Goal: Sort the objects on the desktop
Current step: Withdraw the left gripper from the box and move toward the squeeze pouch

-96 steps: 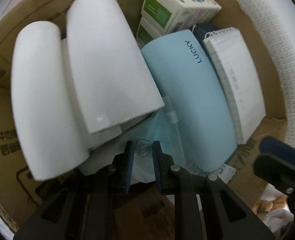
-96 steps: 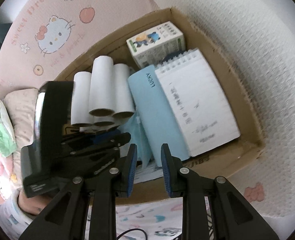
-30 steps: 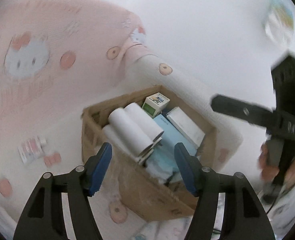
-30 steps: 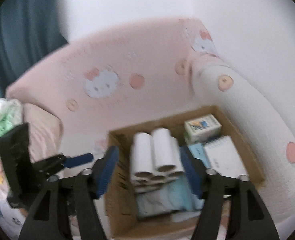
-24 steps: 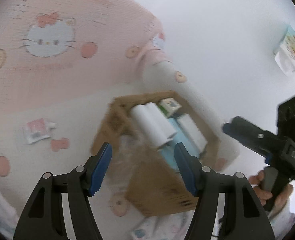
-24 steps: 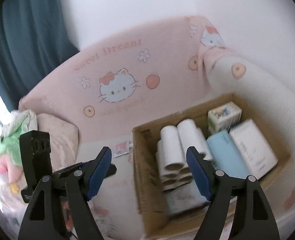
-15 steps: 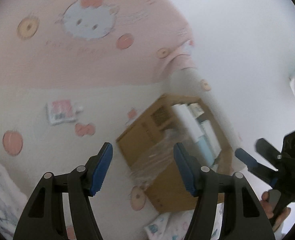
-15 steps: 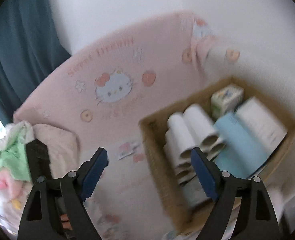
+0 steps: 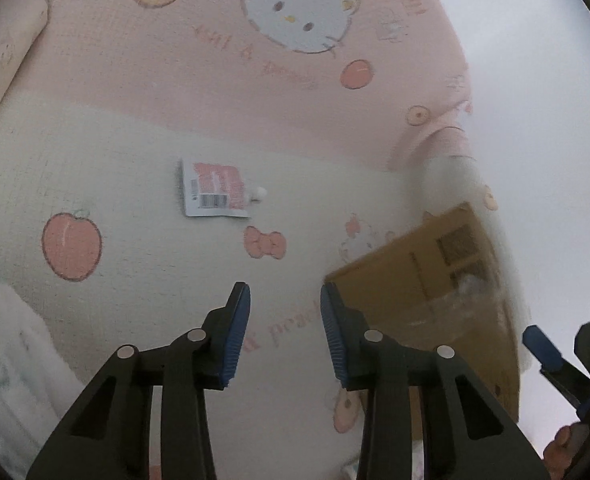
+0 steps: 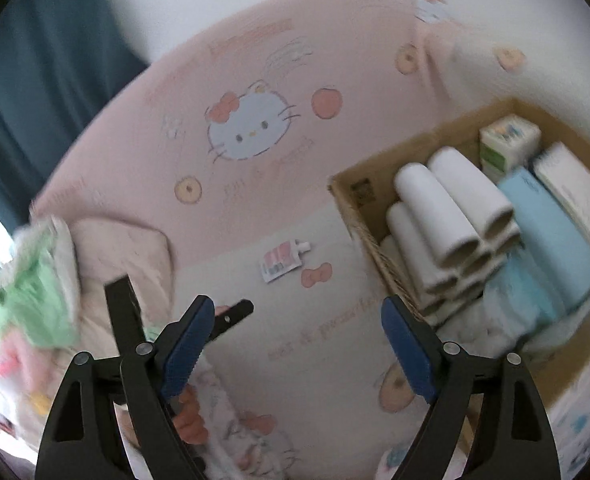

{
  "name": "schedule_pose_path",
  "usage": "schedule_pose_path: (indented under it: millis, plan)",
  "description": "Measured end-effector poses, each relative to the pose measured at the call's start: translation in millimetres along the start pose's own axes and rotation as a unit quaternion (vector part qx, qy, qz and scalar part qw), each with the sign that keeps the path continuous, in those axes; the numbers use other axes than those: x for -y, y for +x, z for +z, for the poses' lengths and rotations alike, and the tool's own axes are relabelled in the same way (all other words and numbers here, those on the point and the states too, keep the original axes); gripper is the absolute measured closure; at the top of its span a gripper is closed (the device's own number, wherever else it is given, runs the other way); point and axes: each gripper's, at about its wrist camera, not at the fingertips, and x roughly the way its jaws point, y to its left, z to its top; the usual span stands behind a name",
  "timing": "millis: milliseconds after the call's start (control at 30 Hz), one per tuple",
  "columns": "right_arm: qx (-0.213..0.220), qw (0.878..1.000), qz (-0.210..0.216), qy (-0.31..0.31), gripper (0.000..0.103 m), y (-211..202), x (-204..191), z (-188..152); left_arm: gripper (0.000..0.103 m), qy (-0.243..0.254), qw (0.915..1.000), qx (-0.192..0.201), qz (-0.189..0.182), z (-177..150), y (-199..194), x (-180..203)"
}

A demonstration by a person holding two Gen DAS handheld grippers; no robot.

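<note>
The left gripper [image 9: 282, 330] was empty, its blue pads a fair way apart, and it hung over the white mat [image 9: 135, 280]. One small pouch [image 9: 215, 190] with a red label and a white cap lay flat on the mat, well ahead of that gripper and left of the box [image 9: 427, 292]. It looked like the only loose thing left to sort, so the step in hand was likely to go and get it. To do that well, the gripper should come down low, line up its pads on both sides of the flat pouch, and pinch an edge or the cap end, since a thin flat thing can slip away. The right gripper [image 10: 295, 344] was empty too, and it was opened very wide. It hung over the mat between the pouch [image 10: 283, 261] and the box [image 10: 359, 216]. The box sat at the right and was nearly full. In it were about six white rolls [image 10: 455, 208] stacked up, though the low ones were hard to count, one small carton [image 10: 507, 140], one blue case [image 10: 547, 232] and one white pad [image 10: 575, 192].
</note>
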Motion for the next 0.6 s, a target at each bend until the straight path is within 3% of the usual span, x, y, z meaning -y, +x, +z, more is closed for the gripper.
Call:
schedule_pose_path:
  millis: [200, 367, 600]
  plan:
    - [-0.016, 0.999, -0.011, -0.048, 0.019, 50, -30, 12, 0.064, -0.056, 0.9983, -0.008, 0.012, 17, 6, -23]
    - [-0.058, 0.996, -0.006, -0.063, 0.019, 99, -48, 18, 0.064, -0.116, 0.9931, 0.002, 0.018, 37, 2, -51]
    - [-0.105, 0.986, -0.018, -0.129, 0.019, 160, -65, 18, 0.064, -0.134, 0.9904, -0.016, 0.03, 72, 18, -75]
